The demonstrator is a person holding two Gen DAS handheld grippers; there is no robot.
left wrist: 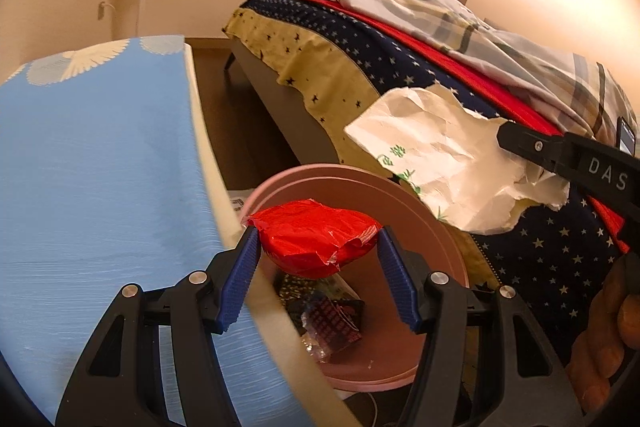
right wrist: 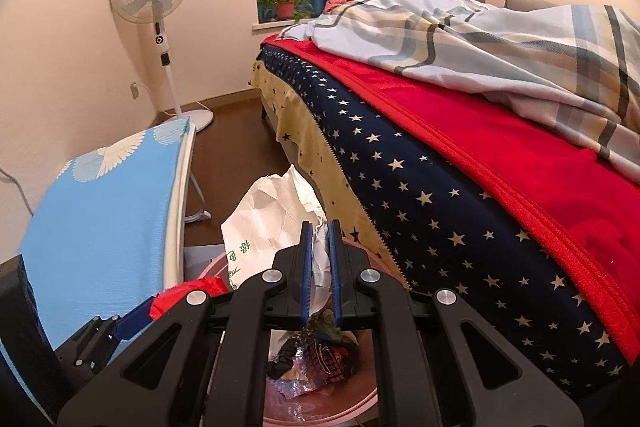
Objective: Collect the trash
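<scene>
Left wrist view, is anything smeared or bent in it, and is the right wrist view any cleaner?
Left wrist view: the blue board is motion-smeared, the red wrapper in the left gripper fairly sharp, the bed edge bowed by the fisheye. Right wrist view: sharper overall, warm light, dark corners, the bed likewise curved; the white paper in the right gripper crisp.

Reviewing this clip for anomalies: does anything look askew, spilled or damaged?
Nothing spilled. The white paper pinched by the right gripper is crumpled with torn edges, and the plaid blanket lies rumpled on the bed. The left gripper holds a red wrapper over the pink bin.
</scene>
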